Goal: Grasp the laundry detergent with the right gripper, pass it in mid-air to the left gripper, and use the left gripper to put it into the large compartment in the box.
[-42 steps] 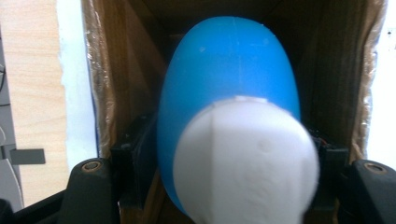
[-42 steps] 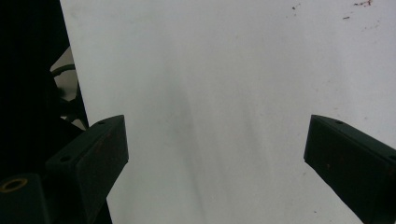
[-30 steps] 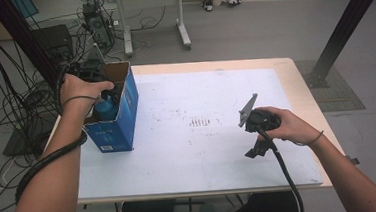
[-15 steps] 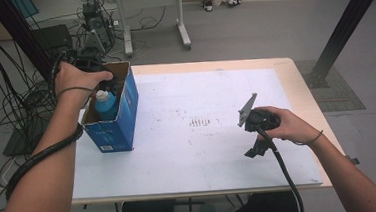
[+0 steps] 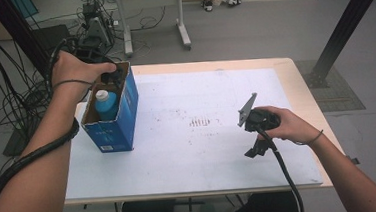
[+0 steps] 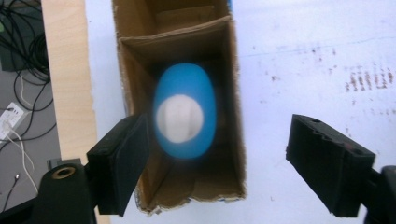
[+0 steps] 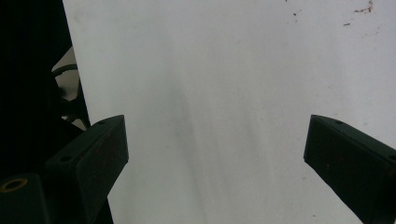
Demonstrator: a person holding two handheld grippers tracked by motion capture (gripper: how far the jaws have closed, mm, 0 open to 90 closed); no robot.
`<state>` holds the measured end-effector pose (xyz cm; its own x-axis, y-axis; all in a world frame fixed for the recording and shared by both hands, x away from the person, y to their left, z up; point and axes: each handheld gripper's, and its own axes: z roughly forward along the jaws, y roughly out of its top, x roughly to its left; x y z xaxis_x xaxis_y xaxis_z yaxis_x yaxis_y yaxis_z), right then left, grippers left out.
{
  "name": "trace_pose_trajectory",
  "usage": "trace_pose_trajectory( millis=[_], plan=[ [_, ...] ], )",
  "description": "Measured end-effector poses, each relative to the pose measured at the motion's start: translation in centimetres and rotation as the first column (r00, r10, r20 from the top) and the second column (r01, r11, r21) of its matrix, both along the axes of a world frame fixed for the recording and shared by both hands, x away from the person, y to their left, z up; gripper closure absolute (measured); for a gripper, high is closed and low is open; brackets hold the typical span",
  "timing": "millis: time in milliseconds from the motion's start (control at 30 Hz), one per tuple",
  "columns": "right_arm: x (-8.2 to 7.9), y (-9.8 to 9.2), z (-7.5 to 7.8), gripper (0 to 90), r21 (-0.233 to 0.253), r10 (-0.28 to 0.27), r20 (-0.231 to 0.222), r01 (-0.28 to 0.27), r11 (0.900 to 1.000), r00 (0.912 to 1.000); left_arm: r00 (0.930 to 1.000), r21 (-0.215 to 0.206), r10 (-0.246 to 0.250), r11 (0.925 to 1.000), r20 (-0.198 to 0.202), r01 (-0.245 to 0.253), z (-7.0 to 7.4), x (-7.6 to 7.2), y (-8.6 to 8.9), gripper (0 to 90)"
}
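Note:
A blue cardboard box (image 5: 123, 121) stands open-topped at the table's left side. Inside it a blue bottle (image 5: 107, 105) with a white cap stands upright. My left gripper (image 5: 112, 77) hovers over the box's far end, above the bottle and not touching it. In the left gripper view the open box (image 6: 233, 93) and the blurred bottle (image 6: 184, 112) lie below my left gripper (image 6: 217, 140), whose jaws are wide open and empty. My right gripper (image 5: 255, 146) is held low over the table's right front. In its own view the right gripper (image 7: 215, 140) is open over bare white sheet.
A white sheet (image 5: 204, 150) with small dark stains near its middle covers the wooden table (image 5: 294, 78). Cables and equipment (image 5: 90, 27) crowd the floor beyond the left far corner. A black post (image 5: 340, 25) stands at the right. A person's feet (image 5: 219, 1) are at a far table.
My left hand and gripper have risen off the bottle and drawn back toward the box's far end. The bottle stays in the box. The right gripper has hardly moved.

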<state>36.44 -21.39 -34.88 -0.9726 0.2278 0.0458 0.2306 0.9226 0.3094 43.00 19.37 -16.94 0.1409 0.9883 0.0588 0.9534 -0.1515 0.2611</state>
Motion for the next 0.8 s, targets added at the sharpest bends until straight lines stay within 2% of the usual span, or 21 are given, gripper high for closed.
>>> trace_pose_trajectory(
  millis=[467,800],
  plan=[
    [0.1,0.0,0.1,6.6,-0.007,-0.001,-0.002,0.001,1.000,1.0000,0.9969,-0.038,-0.074,0.9964,0.028,0.075,2.2,-0.5,-2.8,13.3],
    [0.1,-0.2,0.0,6.7,-0.006,-0.009,-0.007,0.009,1.000,0.9999,0.9862,-0.067,-0.161,0.9843,0.039,0.163,2.6,-1.0,-6.1,10.9]
  ],
)
